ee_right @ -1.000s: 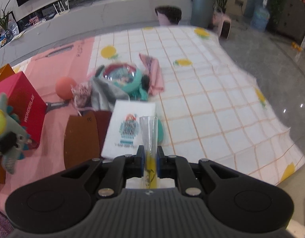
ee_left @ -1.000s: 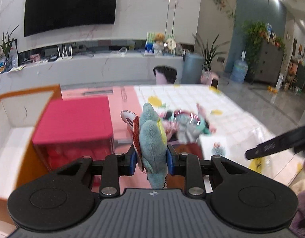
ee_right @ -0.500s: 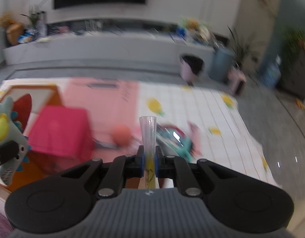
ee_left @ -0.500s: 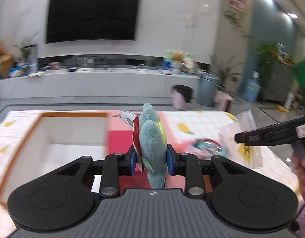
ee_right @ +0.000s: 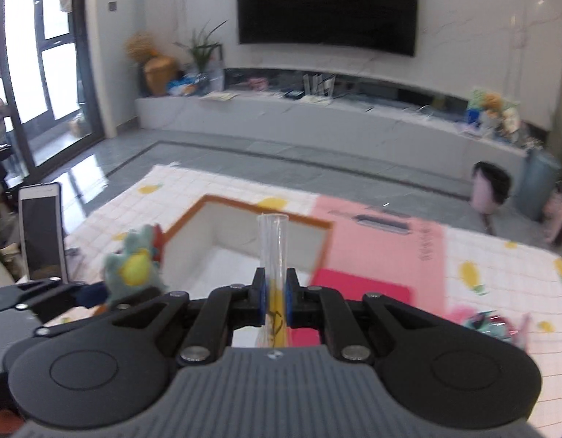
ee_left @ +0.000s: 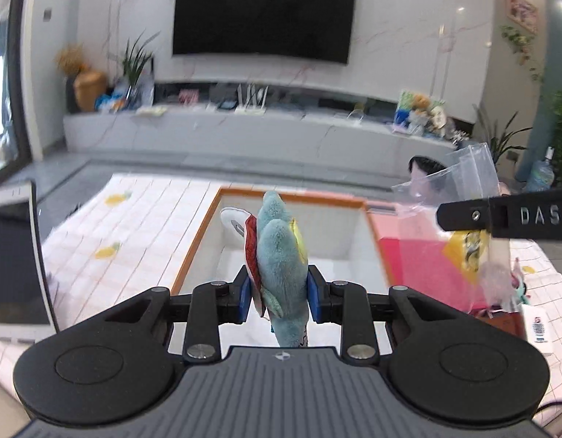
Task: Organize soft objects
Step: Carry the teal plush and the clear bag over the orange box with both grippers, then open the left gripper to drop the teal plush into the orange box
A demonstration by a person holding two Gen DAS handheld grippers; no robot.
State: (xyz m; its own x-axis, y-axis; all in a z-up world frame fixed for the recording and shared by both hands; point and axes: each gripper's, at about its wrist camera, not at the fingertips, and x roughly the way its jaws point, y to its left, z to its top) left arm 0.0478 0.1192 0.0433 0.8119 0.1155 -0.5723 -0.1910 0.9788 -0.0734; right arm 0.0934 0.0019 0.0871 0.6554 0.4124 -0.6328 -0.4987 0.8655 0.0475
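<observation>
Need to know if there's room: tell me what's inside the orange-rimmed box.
The orange-rimmed box shows bare white walls and floor; nothing visible inside. Its near part is hidden behind the plush toy and clear bag.

Both wrist views angled down, close over open box (ee_left: 288, 197) (shared), TV wall (ee_right: 326, 3) beyond

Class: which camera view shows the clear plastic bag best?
The left wrist view: the clear plastic bag hangs broadside from the right gripper. The right wrist view shows it only edge-on between that gripper's fingers.
</observation>
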